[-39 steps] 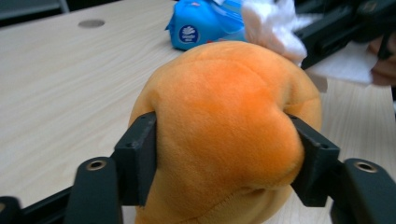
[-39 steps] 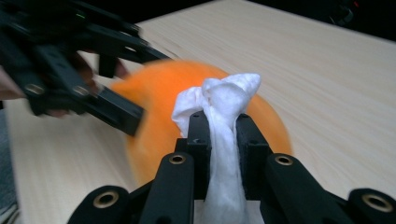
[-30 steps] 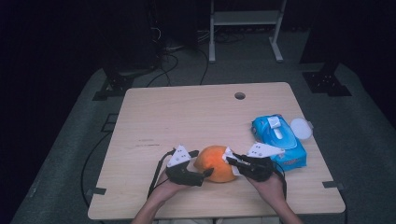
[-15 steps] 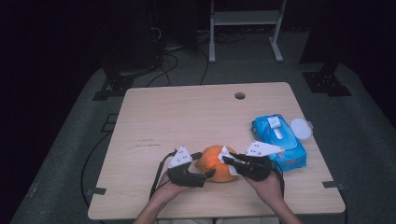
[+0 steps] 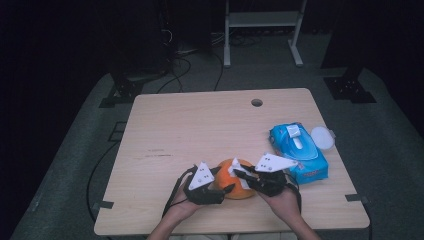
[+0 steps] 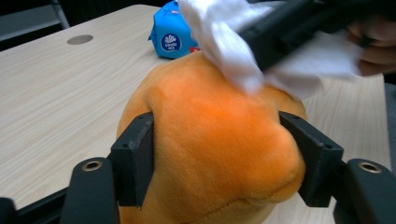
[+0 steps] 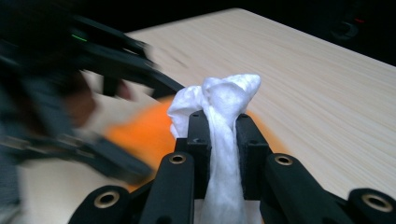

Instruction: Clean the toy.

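An orange plush toy [image 5: 236, 182] lies near the table's front edge, between the two hands. My left gripper [image 5: 225, 188] comes at it from the left. In the left gripper view its jaws have just been closing, and both pads [image 6: 135, 158] now press into the sides of the toy [image 6: 210, 135]. My right gripper [image 5: 240, 175] is shut on a crumpled white wipe [image 7: 219, 98] that sticks out past its fingertips. The wipe [image 6: 224, 42] rests on the toy's top. The left gripper [image 7: 116, 70] appears blurred in the right gripper view, beside the toy [image 7: 140, 130].
A blue pack of wipes [image 5: 300, 150] lies to the right of the hands, with a round white lid [image 5: 321, 137] beside it near the table's right edge. A cable hole [image 5: 256, 102] is at the far side of the wooden table [image 5: 200, 130].
The left gripper's jaws have drawn in against the sides of the plush toy. Both hands have stayed almost in place, the right one still holding the wipe on the toy.
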Demonstrator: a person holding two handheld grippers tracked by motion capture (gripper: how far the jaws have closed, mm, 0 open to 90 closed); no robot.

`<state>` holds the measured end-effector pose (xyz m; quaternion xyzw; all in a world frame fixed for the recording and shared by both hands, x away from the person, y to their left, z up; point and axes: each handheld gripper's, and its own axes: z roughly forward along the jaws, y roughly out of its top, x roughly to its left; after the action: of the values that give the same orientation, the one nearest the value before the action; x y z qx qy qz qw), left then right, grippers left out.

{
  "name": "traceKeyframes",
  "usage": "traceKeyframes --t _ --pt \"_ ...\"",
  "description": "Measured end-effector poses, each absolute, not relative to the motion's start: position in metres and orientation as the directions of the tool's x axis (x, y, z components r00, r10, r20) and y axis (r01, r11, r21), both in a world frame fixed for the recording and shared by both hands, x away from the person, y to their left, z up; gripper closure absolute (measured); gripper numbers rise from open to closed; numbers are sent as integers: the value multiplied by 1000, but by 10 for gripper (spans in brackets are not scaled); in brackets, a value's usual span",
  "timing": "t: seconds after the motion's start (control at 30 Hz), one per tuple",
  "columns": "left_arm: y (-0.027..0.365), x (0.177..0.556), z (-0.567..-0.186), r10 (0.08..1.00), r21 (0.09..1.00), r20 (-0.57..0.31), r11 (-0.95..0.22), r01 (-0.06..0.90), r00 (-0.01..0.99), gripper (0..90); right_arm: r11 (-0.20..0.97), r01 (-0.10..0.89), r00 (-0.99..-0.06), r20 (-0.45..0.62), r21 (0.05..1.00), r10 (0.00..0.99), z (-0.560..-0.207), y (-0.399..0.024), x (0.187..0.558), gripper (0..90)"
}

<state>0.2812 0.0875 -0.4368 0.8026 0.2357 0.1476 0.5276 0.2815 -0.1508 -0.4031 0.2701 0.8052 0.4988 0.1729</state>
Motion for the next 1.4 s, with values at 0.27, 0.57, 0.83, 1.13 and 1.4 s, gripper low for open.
traceKeyframes --t 0.27,0.57,0.83,1.13,1.4 --pt "83 280 -436 534 909 14 -358 211 846 320 340 288 -791 22 895 611 -407 -155 281 781" --pt "86 276 -438 498 894 88 -422 152 863 334 338 291 -781 18 895 625 -406 -156 282 782" --pt "89 286 -439 503 911 26 -368 187 864 244 309 304 -817 80 901 571 -419 -149 286 781" --pt "102 289 -439 505 915 2 -349 202 863 273 295 393 -730 101 871 676 -432 -174 292 781" --pt "98 292 -442 508 904 23 -379 200 861 303 297 347 -764 85 890 639 -432 -165 290 781"
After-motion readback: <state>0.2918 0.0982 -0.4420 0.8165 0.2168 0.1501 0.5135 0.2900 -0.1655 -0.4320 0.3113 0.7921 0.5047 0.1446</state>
